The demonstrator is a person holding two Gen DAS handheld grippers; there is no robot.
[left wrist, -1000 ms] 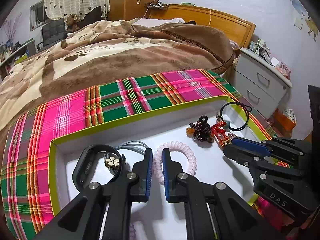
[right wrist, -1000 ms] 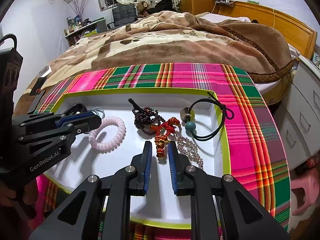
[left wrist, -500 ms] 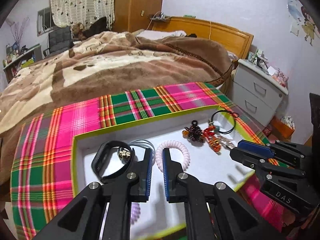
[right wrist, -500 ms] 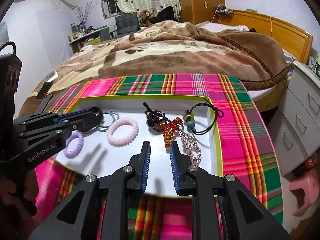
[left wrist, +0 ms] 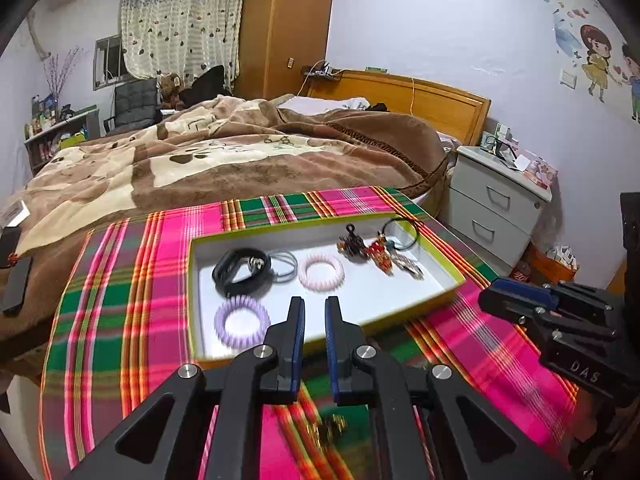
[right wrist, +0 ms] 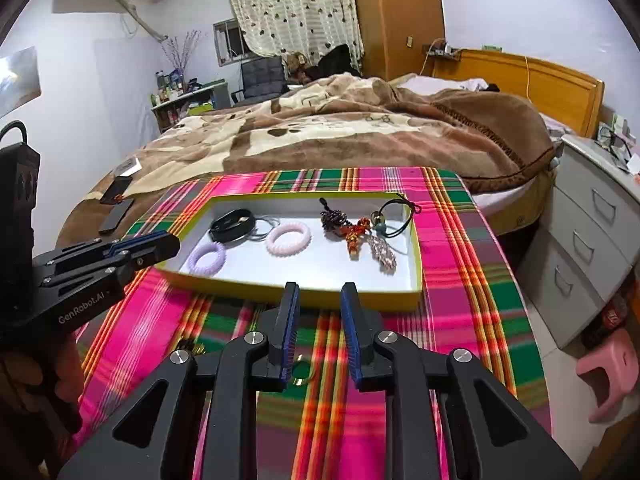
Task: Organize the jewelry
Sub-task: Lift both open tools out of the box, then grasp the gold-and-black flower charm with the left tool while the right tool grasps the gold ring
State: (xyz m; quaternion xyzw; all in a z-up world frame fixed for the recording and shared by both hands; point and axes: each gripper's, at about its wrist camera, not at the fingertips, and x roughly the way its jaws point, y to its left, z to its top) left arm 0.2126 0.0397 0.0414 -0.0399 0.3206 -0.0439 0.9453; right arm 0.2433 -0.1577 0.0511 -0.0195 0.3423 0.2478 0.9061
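Home bedroom: wooden bed with brown blanket at 12 o'clock, nightstand at 2, curtained window

Plaid cloth on bed; brown blanket at 12; grey nightstand at 3; pink stool at 4; wardrobe at 12.

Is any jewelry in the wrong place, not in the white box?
Yes. A small gold piece lies on the plaid cloth, in front of the tray, while the other jewelry sits inside. It is too blurred to identify.
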